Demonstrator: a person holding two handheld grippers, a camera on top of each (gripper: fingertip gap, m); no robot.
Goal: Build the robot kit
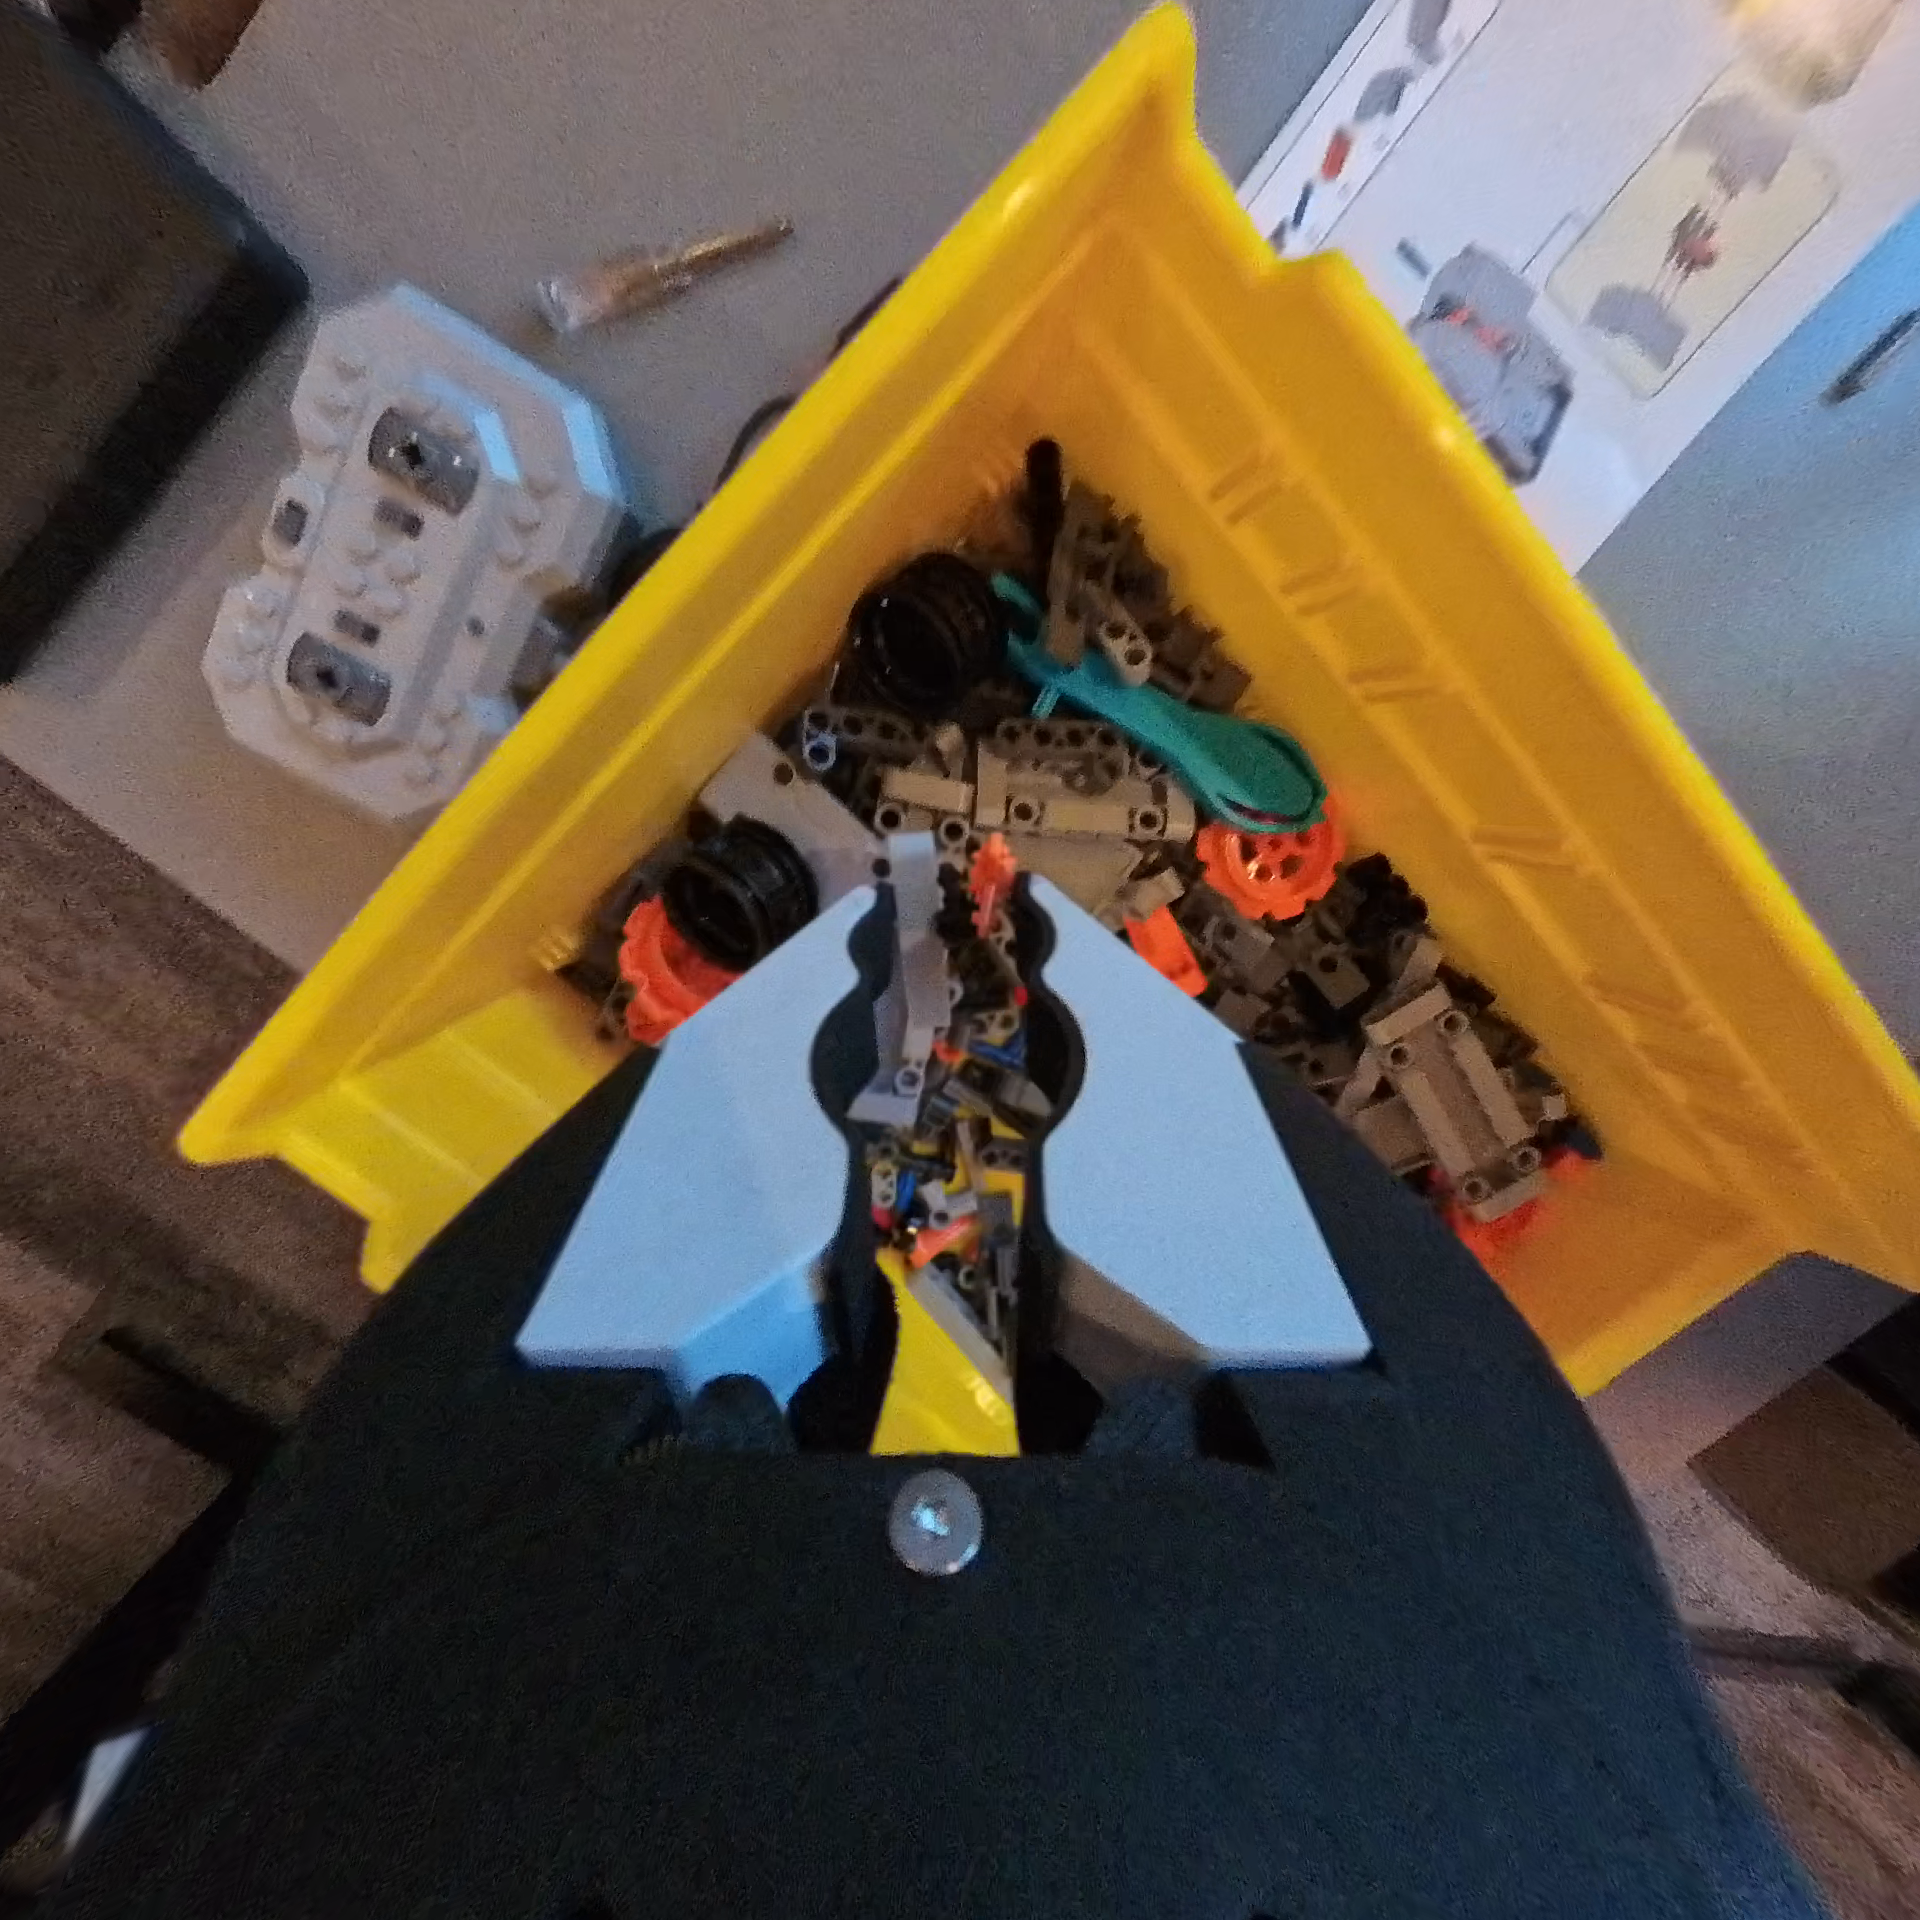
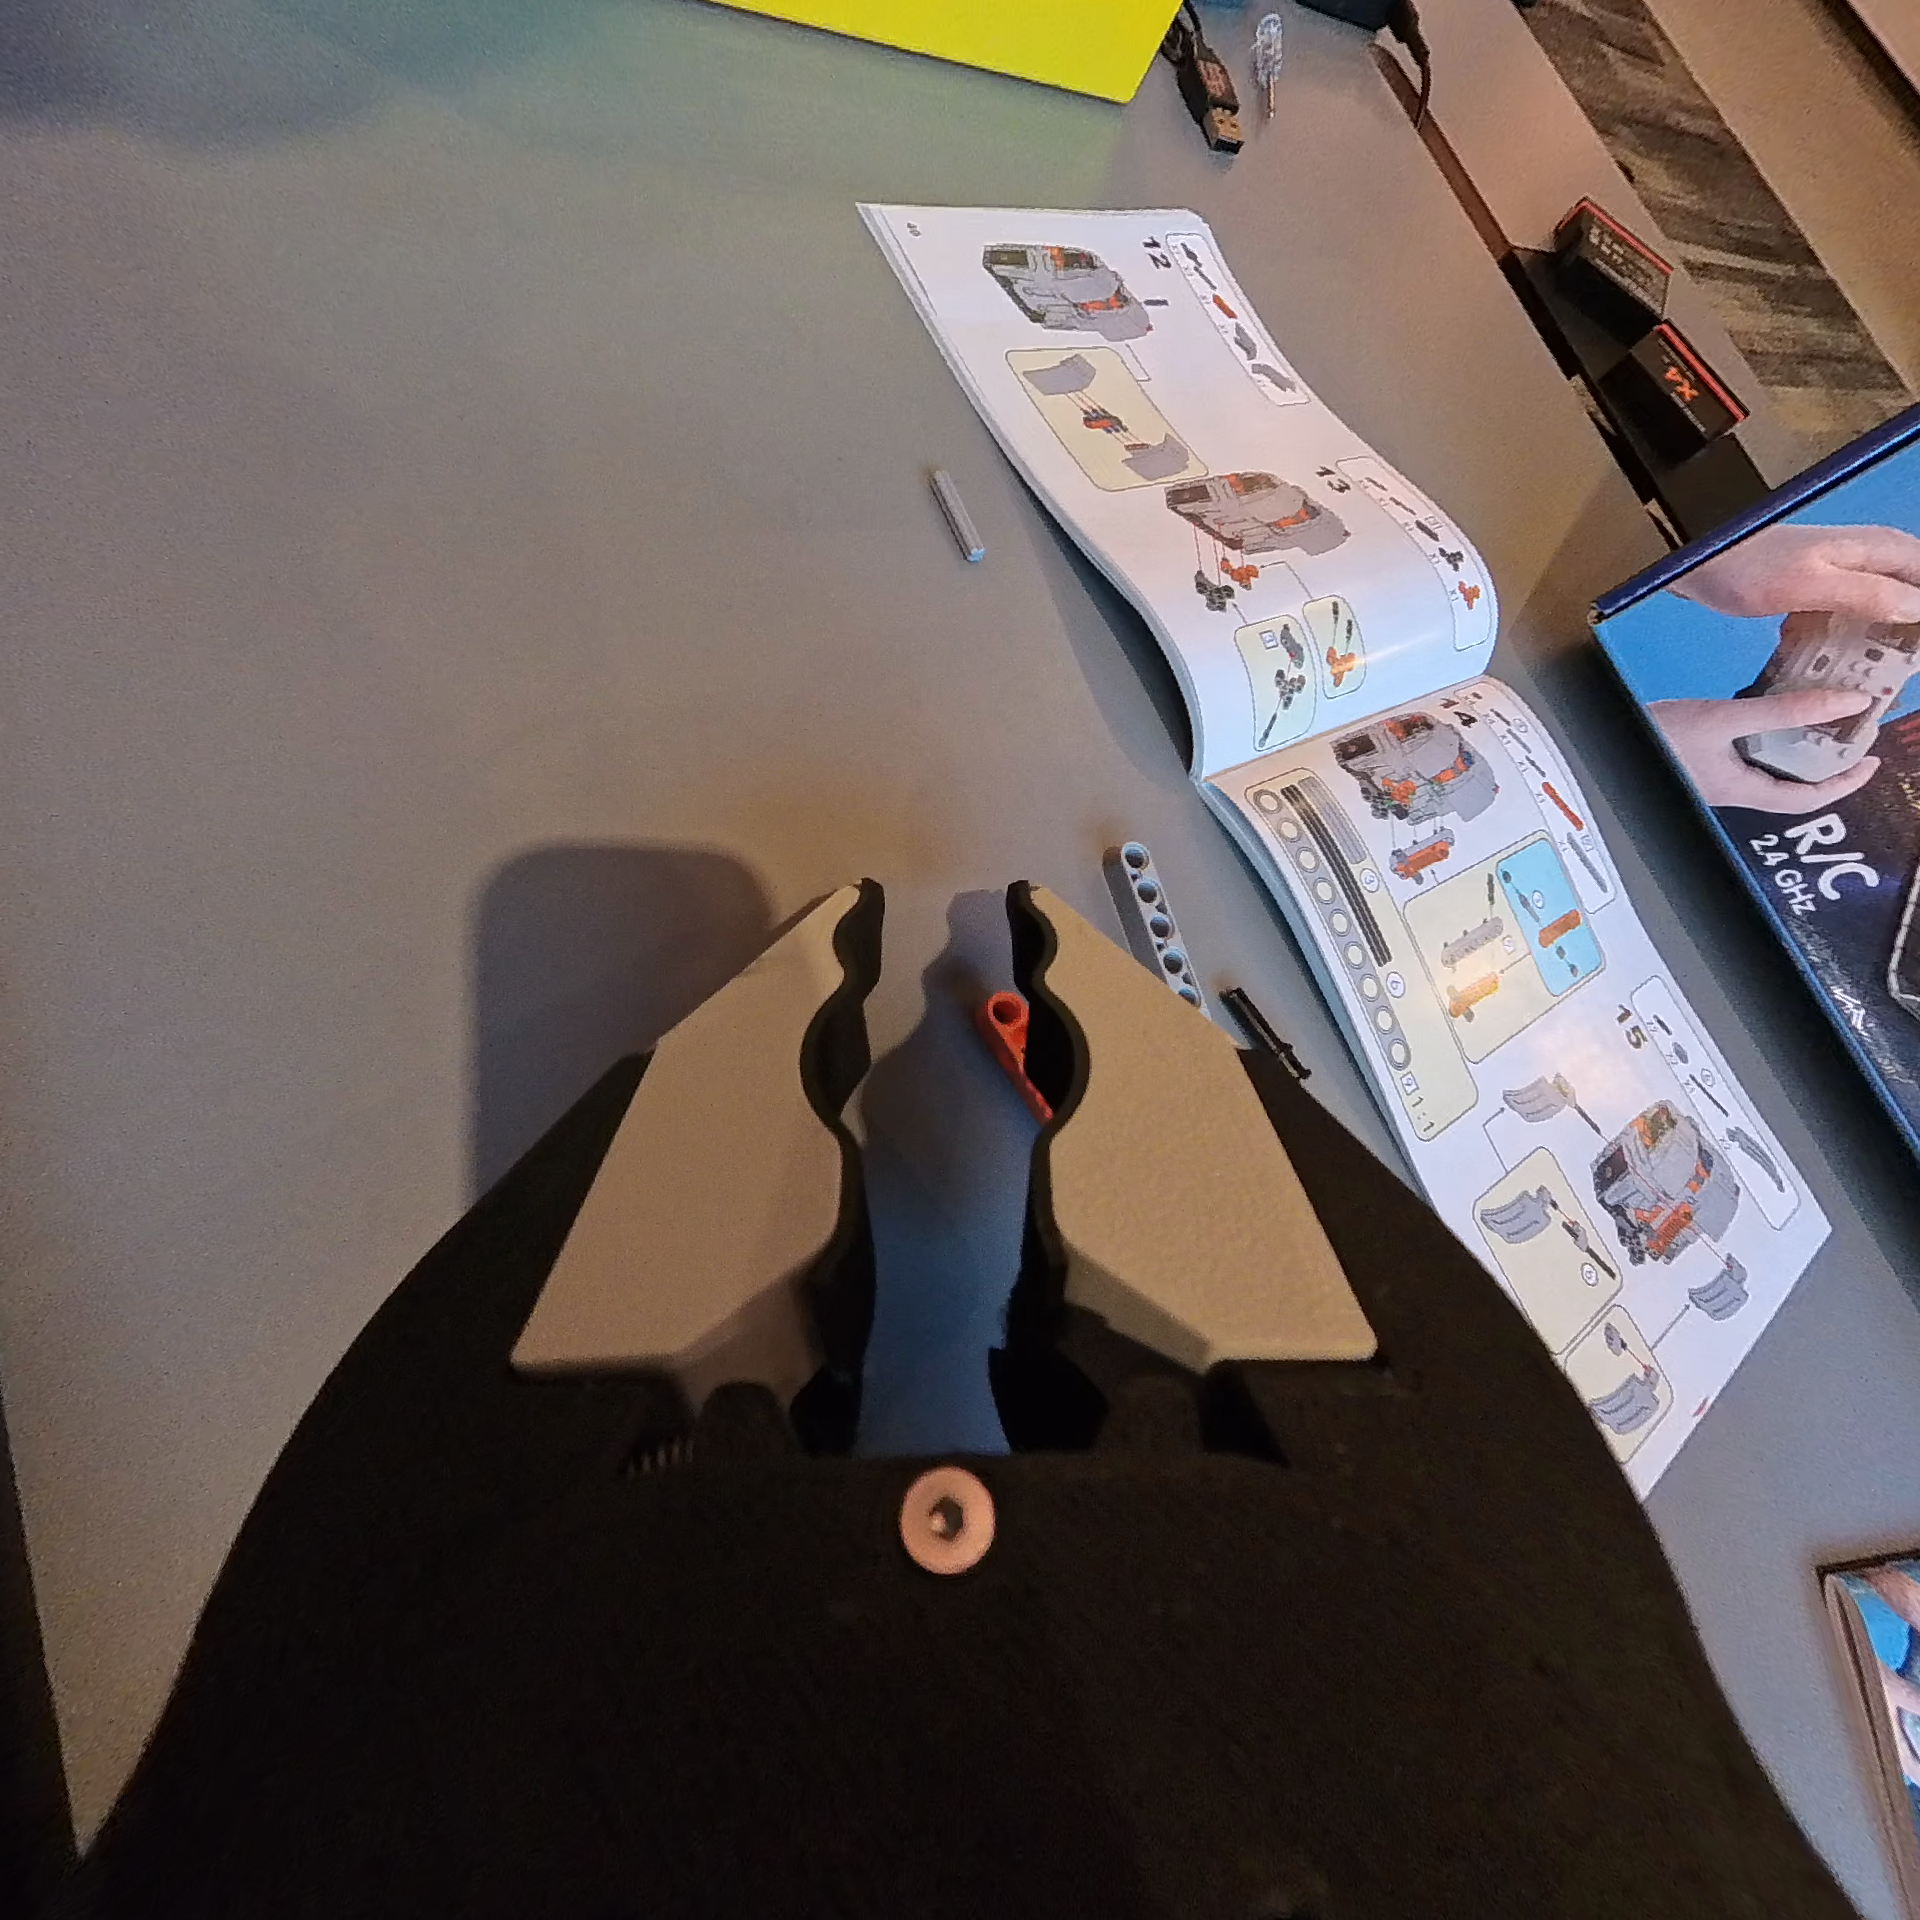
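Note:
My left gripper point(image 1: 956, 883) hovers over a yellow bin point(image 1: 1299, 436) full of grey, black and orange building pieces, jaws slightly apart. A light grey bent beam point(image 1: 909, 935) shows in the gap beside the left finger; I cannot tell whether it touches. An orange toothed piece point(image 1: 992, 883) lies just past the tips. My right gripper point(image 2: 945, 894) is low over the grey table point(image 2: 416, 520), jaws slightly apart. A small orange pin point(image 2: 1008, 1039) lies on the table between them, close to the right finger. A grey holed beam point(image 2: 1153, 920) and a black pin point(image 2: 1262, 1034) lie just right of it.
An open instruction booklet point(image 2: 1351, 727) lies right of the right gripper, with a blue box point(image 2: 1787, 727) beyond it. A short grey axle point(image 2: 956, 514) lies farther out. A white studded block point(image 1: 405, 613) and a wrapped stick point(image 1: 665, 275) sit left of the bin.

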